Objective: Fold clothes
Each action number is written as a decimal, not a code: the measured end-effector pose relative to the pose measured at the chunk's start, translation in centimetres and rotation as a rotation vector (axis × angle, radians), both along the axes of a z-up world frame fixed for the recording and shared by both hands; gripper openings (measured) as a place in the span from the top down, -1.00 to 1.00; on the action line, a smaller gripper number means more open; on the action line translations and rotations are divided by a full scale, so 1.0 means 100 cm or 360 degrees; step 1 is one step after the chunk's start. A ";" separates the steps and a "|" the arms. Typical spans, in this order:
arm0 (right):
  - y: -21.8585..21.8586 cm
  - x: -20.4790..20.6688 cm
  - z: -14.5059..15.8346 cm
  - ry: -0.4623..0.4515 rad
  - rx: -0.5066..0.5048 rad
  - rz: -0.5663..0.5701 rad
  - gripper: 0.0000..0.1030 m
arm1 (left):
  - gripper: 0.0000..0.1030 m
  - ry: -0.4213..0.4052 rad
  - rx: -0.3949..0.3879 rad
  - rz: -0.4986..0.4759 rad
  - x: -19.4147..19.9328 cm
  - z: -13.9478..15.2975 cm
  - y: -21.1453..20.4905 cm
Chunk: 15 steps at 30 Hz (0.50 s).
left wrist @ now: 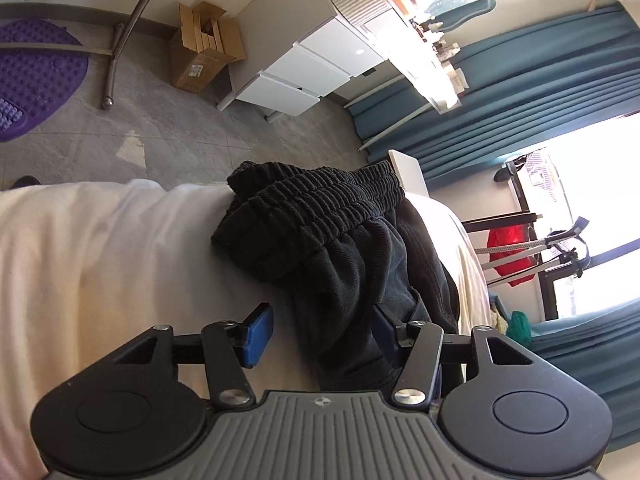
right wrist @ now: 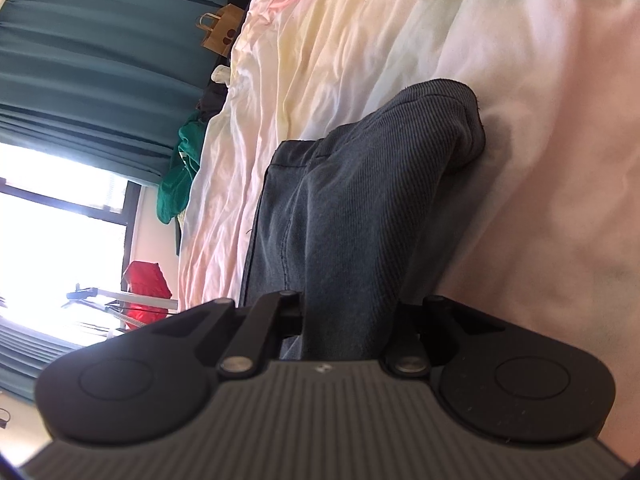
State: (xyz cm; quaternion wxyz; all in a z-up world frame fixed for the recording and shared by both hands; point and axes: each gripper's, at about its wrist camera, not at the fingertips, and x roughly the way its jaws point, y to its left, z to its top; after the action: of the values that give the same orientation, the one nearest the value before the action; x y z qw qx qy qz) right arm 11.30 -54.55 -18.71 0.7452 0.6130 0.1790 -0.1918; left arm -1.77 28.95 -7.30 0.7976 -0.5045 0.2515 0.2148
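A dark pair of pants (left wrist: 344, 256) with a ribbed elastic waistband lies bunched on the pale bedsheet (left wrist: 100, 260). My left gripper (left wrist: 320, 330) is open, its blue pads (left wrist: 258, 334) set either side of a fold of the fabric. In the right wrist view the dark grey pant leg (right wrist: 360, 208) runs from between my right gripper's jaws out over the sheet (right wrist: 520, 80). My right gripper (right wrist: 344, 332) is shut on this fabric; its fingertips are hidden by cloth.
The bed edge drops to a grey floor with a white drawer unit (left wrist: 308, 68), a cardboard box (left wrist: 204, 48) and a purple mat (left wrist: 36, 68). Teal curtains (left wrist: 520, 92) and a window lie beyond. A green garment (right wrist: 180, 168) and paper bag (right wrist: 224, 32) sit beside the bed.
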 end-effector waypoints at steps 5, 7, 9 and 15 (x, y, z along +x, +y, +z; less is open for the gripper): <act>-0.004 -0.004 -0.007 -0.0035 0.0045 -0.0027 0.75 | -0.36 0.0021 0.0333 -0.0072 -0.011 0.030 -0.039; -0.004 -0.004 -0.008 -0.0037 0.0053 -0.0036 0.75 | -0.38 0.0006 0.0465 -0.0126 -0.010 0.043 -0.056; -0.004 -0.006 -0.008 -0.0050 0.0049 -0.0051 0.75 | -0.42 -0.0010 0.0639 -0.0207 0.000 0.054 -0.077; -0.006 -0.007 -0.005 -0.0085 0.0022 -0.0077 0.75 | -0.52 -0.0006 0.0914 -0.0587 0.043 0.061 -0.140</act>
State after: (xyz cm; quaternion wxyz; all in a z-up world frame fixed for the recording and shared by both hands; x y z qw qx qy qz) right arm 10.59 -55.19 -19.25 0.7407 0.6272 0.1454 -0.1921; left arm 2.57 14.93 -1.17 0.9329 -0.2058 0.2664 0.1280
